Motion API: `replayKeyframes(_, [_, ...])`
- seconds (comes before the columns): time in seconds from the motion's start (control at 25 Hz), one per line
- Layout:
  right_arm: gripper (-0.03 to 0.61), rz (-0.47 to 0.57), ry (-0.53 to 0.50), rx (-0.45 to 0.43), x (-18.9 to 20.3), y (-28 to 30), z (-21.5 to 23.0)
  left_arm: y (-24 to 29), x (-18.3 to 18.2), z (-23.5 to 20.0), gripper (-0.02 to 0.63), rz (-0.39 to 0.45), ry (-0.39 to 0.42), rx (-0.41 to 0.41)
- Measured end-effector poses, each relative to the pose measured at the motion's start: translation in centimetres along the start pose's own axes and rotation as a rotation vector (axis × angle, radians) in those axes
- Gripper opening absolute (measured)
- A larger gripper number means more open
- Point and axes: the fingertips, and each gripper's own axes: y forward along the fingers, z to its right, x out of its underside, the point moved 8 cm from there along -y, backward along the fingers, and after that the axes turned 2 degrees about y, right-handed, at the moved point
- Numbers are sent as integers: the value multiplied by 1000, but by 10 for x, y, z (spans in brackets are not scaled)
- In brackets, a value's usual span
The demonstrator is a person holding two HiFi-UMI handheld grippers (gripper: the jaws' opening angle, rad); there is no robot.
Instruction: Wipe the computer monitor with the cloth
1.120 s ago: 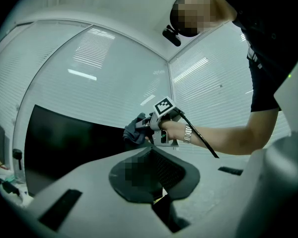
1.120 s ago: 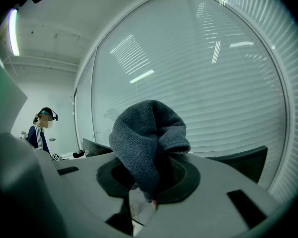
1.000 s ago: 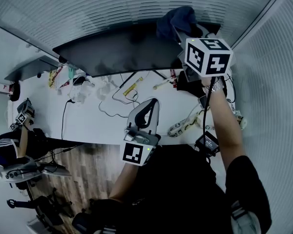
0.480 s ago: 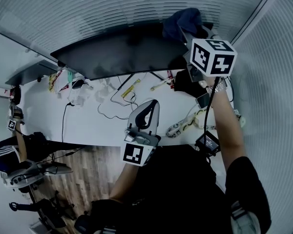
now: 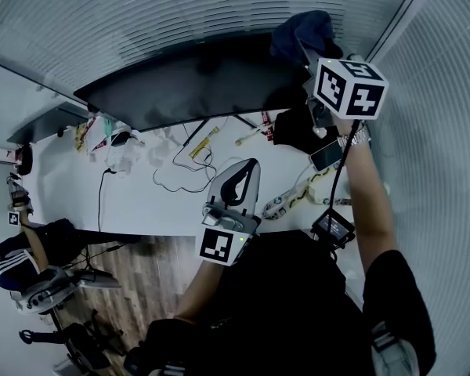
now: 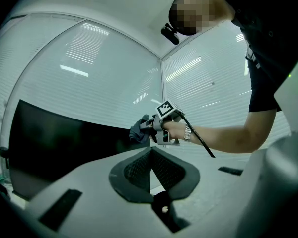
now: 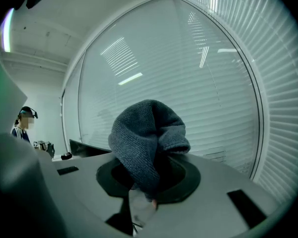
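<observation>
The cloth (image 7: 144, 138) is a coarse knitted fabric, matt and dark grey-blue. The monitor (image 5: 188, 84) has a smooth, glossy black screen. The left tool (image 6: 150, 155) has a smooth, matt grey plastic shell, and its pads (image 6: 136, 168) are dark with a fine mesh texture. The counter (image 5: 141, 202) is smooth and white. The floor (image 5: 133, 288) is wood-grain planks.

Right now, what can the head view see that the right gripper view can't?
Only the head view shows the whole wide black computer monitor, the white desk strewn with cables, and the left tongs held low over the desk's near edge. Only the right gripper view shows, up close, the right tongs pinched shut on the dark grey knitted cloth. Both views show that cloth and the white slatted blinds.
</observation>
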Motion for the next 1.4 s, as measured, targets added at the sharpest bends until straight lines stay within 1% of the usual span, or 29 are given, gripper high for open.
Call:
replayKeyframes(0.44, [87, 10, 17, 61, 0, -16, 34, 7, 2, 10, 6, -10, 1, 20])
replayKeyframes(0.8, [87, 20, 44, 106, 1, -25, 53, 4, 4, 10, 6, -12, 4, 12])
replayKeyframes(1.08, [87, 23, 77, 125, 10, -31, 62, 2, 4, 11, 6, -9, -1, 14])
replayKeyframes(1.4, [86, 1, 98, 146, 26, -31, 71, 4, 8, 12, 6, -15, -3, 17])
